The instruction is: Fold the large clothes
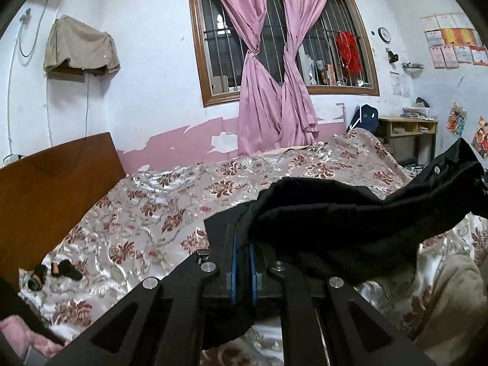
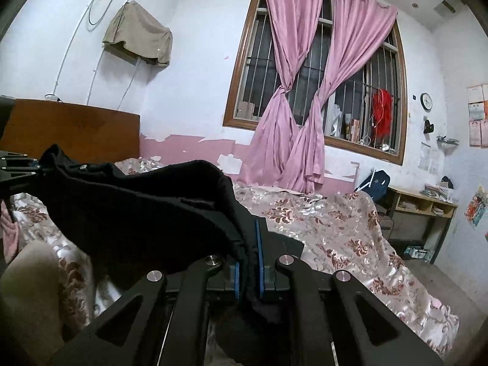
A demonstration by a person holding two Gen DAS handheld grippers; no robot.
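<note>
Each tool, the left tool (image 1: 243, 254) and the right tool (image 2: 248, 262), is clamped on an edge of the black garment (image 1: 335, 222), hung slack between them above the bed (image 1: 146, 213), so no fold looks made yet.

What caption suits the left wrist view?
Left gripper shut on black garment, lifted above the floral bedspread.

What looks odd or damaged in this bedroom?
The pink paint on the lower wall below the window has peeled off in ragged white patches. On the floral bedspread, small dark items lie loose near the headboard. Otherwise nothing stands out.
</note>
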